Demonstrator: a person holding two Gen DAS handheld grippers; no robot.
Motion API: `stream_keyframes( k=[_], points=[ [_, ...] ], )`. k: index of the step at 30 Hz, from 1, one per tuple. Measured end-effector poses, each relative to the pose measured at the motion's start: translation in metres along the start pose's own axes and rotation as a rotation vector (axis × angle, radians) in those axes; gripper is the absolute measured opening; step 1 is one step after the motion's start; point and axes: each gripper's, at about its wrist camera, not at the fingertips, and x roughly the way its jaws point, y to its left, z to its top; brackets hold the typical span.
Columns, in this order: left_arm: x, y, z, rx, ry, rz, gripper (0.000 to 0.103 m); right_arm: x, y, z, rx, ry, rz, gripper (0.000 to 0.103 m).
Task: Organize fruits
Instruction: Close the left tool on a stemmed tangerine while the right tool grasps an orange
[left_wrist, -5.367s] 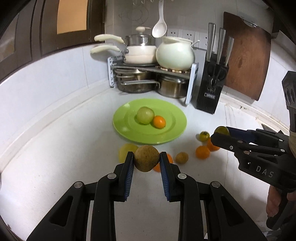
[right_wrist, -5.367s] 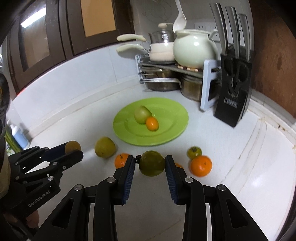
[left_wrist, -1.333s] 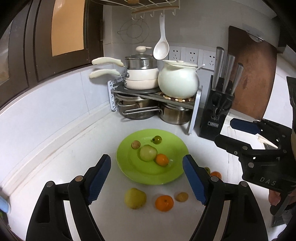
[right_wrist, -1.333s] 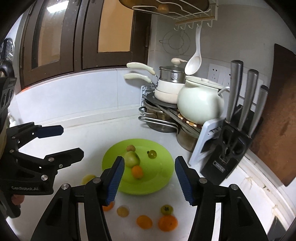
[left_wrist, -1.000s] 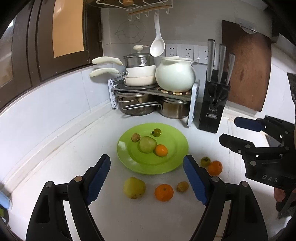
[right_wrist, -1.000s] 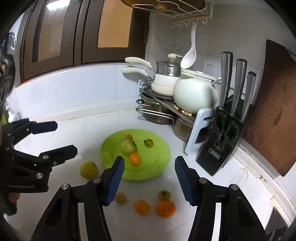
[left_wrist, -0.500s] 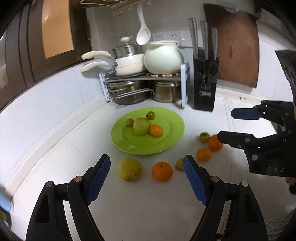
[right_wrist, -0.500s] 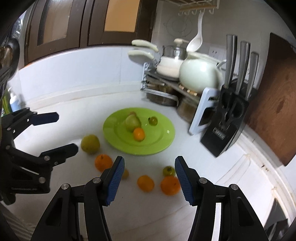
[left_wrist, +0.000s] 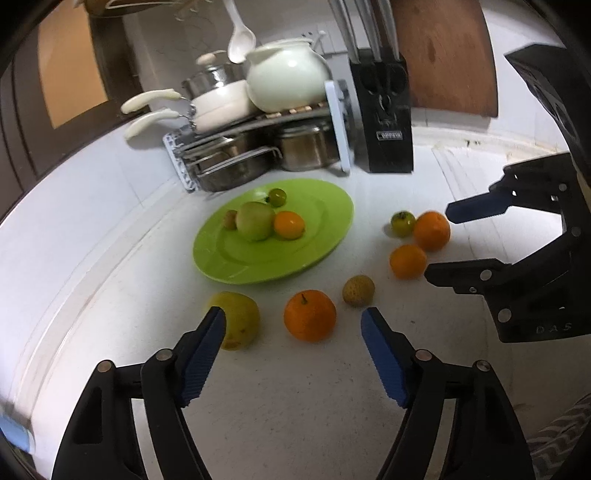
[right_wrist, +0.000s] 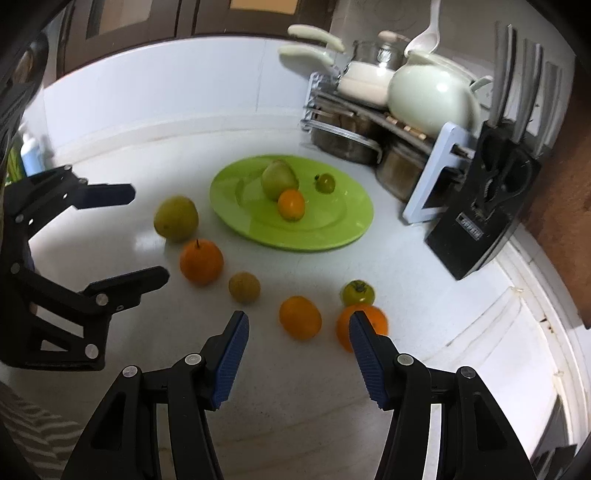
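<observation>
A green plate (left_wrist: 317, 240) (right_wrist: 343, 225) holds a green apple (left_wrist: 254, 221), a small orange (left_wrist: 289, 225), a small green fruit (left_wrist: 277, 196) and a small brown fruit (left_wrist: 229, 220). On the counter lie a yellow-green pear (left_wrist: 240, 321) (right_wrist: 176, 218), an orange (left_wrist: 309, 314) (right_wrist: 201, 260), a small brown fruit (left_wrist: 357, 290) (right_wrist: 243, 287), two more oranges (left_wrist: 407, 261) (left_wrist: 431, 230) and a green persimmon (left_wrist: 402, 223) (right_wrist: 357, 292). My left gripper (left_wrist: 293, 325) is open, low over the pear and orange. My right gripper (right_wrist: 297, 328) is open around an orange (right_wrist: 300, 316).
A pot rack (left_wrist: 258, 147) with pans and a white pot (left_wrist: 288, 86) stands behind the plate. A black knife block (left_wrist: 388, 118) and a wooden board (left_wrist: 443, 55) stand at the back right. A bottle (right_wrist: 29, 151) stands at the far left.
Both grippers, open and empty, have dropped lower and closer to the loose fruit on the counter. The fruit has not moved.
</observation>
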Motion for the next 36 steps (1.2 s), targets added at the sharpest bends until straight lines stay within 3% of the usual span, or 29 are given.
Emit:
stream_keyframes(
  k=[7, 24, 26, 36],
  points=[
    [0.022, -0.004, 0.0, 0.029, 0.033, -0.018, 0.064, 0.017, 0.003, -0.001, -0.069, 0.023, -0.008, 0.057],
    [0.051, -0.002, 0.005, 0.013, 0.087, -0.059, 0.045, 0.052, 0.002, 0.003, -0.159, 0.087, 0.014, 0.043],
    [0.053, -0.003, 0.004, 0.011, 0.095, -0.067, 0.043, 0.055, 0.002, 0.003, -0.165, 0.097, 0.012, 0.038],
    [0.053, -0.001, 0.004, -0.016, 0.102, -0.069, 0.041, 0.056, 0.0, 0.003, -0.152, 0.095, 0.012, 0.034]
  ],
)
